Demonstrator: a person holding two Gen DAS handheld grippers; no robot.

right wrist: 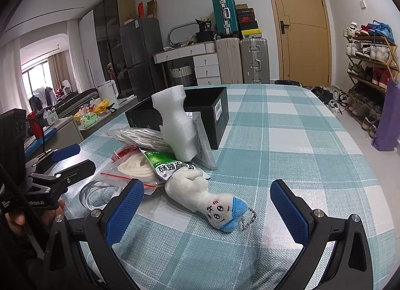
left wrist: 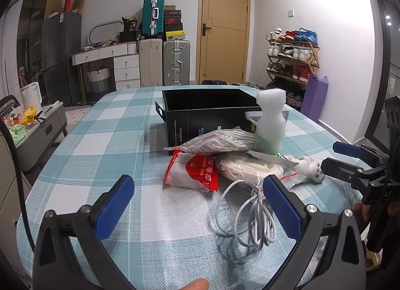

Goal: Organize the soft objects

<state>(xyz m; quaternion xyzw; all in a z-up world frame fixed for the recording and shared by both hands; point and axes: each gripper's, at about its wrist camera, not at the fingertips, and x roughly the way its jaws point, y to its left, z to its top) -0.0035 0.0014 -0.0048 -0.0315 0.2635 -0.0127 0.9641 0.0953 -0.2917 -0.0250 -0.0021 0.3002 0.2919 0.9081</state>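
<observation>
Left gripper: low over surface, jaws wide, empty. Right gripper: likewise, flanking plush toy.

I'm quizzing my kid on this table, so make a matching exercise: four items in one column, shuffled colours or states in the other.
Things:
1. plush keychain toy
2. foam block
3. charging cable
4. black box

Descriptions:
A. standing upright against the box
B. open on top
C. loosely coiled, white
D. lying down, blue-tipped, with a ball chain

Pairs: 1-D, 2-A, 3-C, 4-B
</observation>
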